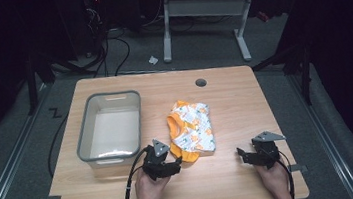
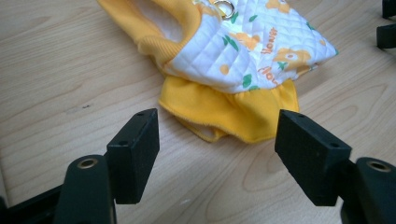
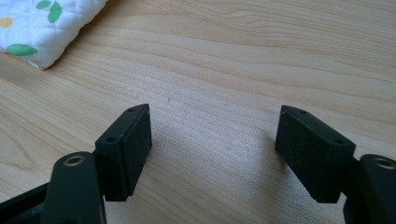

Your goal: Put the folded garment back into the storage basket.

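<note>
Left claw (image 1: 176, 166): near edge of the desk (image 1: 234, 183), left of centre; jaws spread wide, nothing between them. Aimed at the yellow hem of the garment, just short of it, not touching.
Right claw (image 1: 242, 153): near edge, toward the near right corner; jaws equally wide apart, empty, over bare wood. Well apart from the cloth; a white quilted corner (image 3: 37, 32) shows at the far left of the right gripper view.
Small quilted garment (image 1: 192, 129): folded, lying flat at mid-desk, white with orange flower print and yellow trim; yellow ruffled hem (image 2: 233, 116) faces the left claw. A metal ring (image 2: 225, 8) sits on its top side.
Grey plastic bin (image 1: 110, 128): left half of the desk, beside the garment but apart from it; looks empty.
Progress: judged at the start. Garment ungrasped; bin unfilled. Left to do, probably: pinch the hem, lift, carry over to the bin.
</note>
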A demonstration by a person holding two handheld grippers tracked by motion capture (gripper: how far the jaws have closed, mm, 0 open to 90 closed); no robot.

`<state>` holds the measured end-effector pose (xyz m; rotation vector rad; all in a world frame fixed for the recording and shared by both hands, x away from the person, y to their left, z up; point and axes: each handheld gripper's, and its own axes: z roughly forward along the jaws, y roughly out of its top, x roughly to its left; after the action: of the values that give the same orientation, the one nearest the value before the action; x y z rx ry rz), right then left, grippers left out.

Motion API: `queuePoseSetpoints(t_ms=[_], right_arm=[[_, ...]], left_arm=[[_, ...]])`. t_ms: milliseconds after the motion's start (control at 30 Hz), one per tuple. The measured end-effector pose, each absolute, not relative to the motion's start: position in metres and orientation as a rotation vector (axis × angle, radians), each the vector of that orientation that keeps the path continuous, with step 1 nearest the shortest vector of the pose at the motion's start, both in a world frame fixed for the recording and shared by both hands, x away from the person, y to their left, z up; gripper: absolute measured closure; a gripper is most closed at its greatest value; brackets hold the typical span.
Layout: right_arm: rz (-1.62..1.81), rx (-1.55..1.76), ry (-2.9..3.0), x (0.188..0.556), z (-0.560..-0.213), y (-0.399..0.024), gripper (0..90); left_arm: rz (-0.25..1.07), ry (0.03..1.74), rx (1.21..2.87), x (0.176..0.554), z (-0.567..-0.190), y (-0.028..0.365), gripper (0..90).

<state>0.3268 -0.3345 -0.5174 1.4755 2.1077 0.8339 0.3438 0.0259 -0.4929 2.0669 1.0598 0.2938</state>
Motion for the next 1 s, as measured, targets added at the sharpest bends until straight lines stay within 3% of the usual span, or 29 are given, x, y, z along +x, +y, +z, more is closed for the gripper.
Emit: queuePoseSetpoints(t_ms=[400, 1000], right_arm=[[0.834, 1.476, 2.108, 0.327, -0.517, -0.334, 27.3], [0.834, 1.475, 2.108, 0.327, -0.517, -0.334, 27.4]], left_arm=[[0.323, 1.040, 2.056, 0.364, -0.484, 0.011, 34.9], [0.339, 1.056, 2.079, 0.401, -0.478, -0.004, 33.4]])
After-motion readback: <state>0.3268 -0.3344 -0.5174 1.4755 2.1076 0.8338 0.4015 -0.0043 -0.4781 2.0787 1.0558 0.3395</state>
